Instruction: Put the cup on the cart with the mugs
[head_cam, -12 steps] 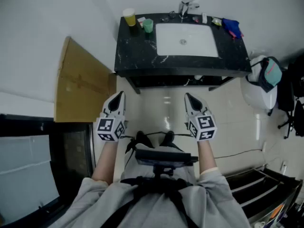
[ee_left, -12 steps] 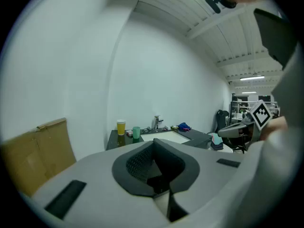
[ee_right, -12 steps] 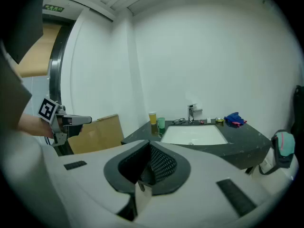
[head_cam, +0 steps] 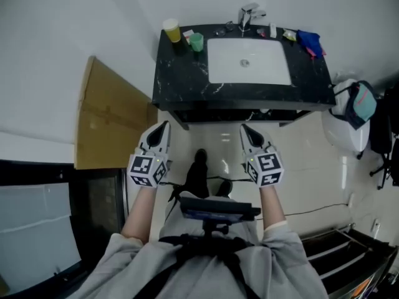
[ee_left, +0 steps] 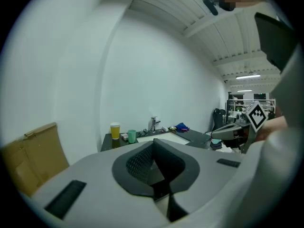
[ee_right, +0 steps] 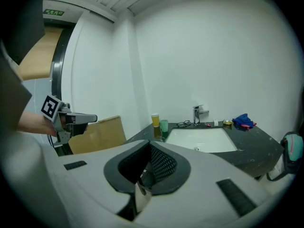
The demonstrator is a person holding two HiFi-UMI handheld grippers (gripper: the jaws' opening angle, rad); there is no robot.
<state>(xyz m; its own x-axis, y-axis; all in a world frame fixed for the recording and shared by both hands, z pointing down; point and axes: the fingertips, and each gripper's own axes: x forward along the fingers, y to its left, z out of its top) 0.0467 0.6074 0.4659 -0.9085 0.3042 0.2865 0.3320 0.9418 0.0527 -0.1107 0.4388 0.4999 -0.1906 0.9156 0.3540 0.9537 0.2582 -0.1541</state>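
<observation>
A yellow cup (head_cam: 169, 30) and a smaller green cup (head_cam: 196, 42) stand at the back left corner of a black counter (head_cam: 181, 83) with a white sink (head_cam: 249, 61). Both also show in the left gripper view, yellow cup (ee_left: 115, 130) and green cup (ee_left: 132, 136), and in the right gripper view, yellow cup (ee_right: 155, 119) and green cup (ee_right: 164, 126). My left gripper (head_cam: 162, 128) and right gripper (head_cam: 245, 131) are held side by side in front of the counter, well short of the cups. Both are shut and hold nothing. No cart or mugs are in view.
A flat cardboard box (head_cam: 109, 114) leans on the wall left of the counter. A faucet (head_cam: 249, 11), glasses and a blue cloth (head_cam: 308, 40) sit on the counter. A teal bag (head_cam: 360, 101) hangs at the right. A dark rack (head_cam: 340, 245) stands at lower right.
The counter has come slightly nearer and one foot has stepped forward. Both grippers stay shut and level with each other.
</observation>
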